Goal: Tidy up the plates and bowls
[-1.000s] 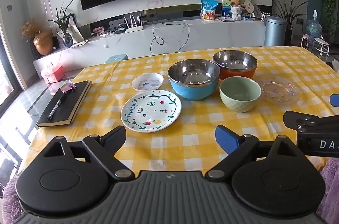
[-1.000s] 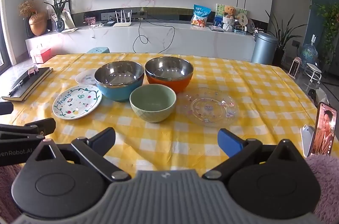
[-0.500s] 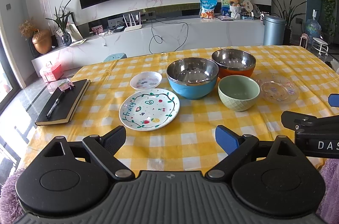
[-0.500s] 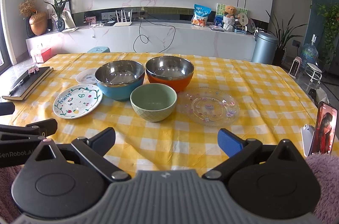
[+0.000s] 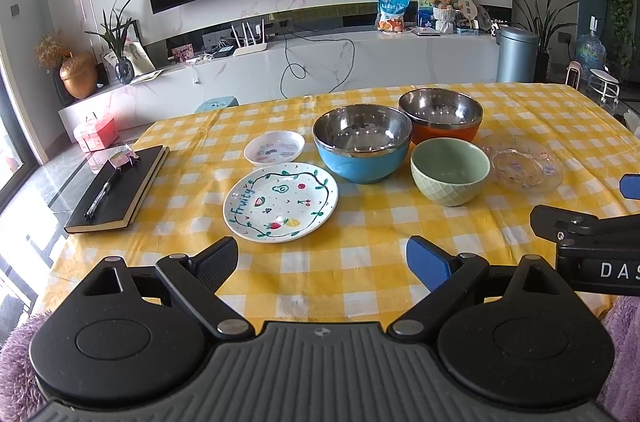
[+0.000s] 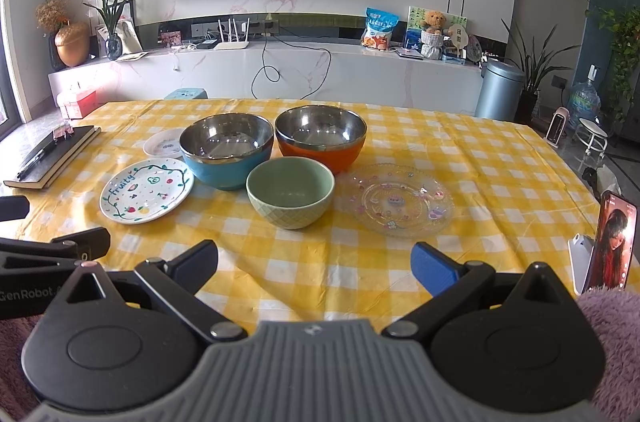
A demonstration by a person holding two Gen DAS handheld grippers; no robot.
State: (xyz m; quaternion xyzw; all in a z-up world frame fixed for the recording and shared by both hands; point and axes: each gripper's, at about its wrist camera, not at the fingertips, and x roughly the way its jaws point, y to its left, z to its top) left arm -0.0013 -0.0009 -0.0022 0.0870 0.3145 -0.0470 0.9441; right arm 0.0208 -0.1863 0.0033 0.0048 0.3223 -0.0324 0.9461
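On the yellow checked table [image 5: 360, 270] stand a blue steel-lined bowl [image 5: 362, 142], an orange steel-lined bowl [image 5: 440, 114] and a green ceramic bowl [image 5: 450, 172]. A white "Fruity" plate [image 5: 281, 201] lies left of them, a small white dish [image 5: 274, 147] behind it, and a clear glass plate [image 5: 522, 165] at the right. The same pieces show in the right wrist view: blue bowl [image 6: 226, 150], orange bowl [image 6: 320, 138], green bowl [image 6: 290, 192], fruity plate [image 6: 146, 190], glass plate [image 6: 396, 200]. My left gripper [image 5: 322, 260] and right gripper [image 6: 314, 264] are open, empty, near the front edge.
A black notebook with a pen [image 5: 118, 188] lies at the table's left edge. A phone on a stand [image 6: 610, 242] is upright at the right front. Behind the table run a white TV bench [image 6: 280, 70] and a bin [image 6: 498, 90].
Both grippers have shifted only slightly; the view in the left wrist camera has drifted a little. Nothing on the table has moved.
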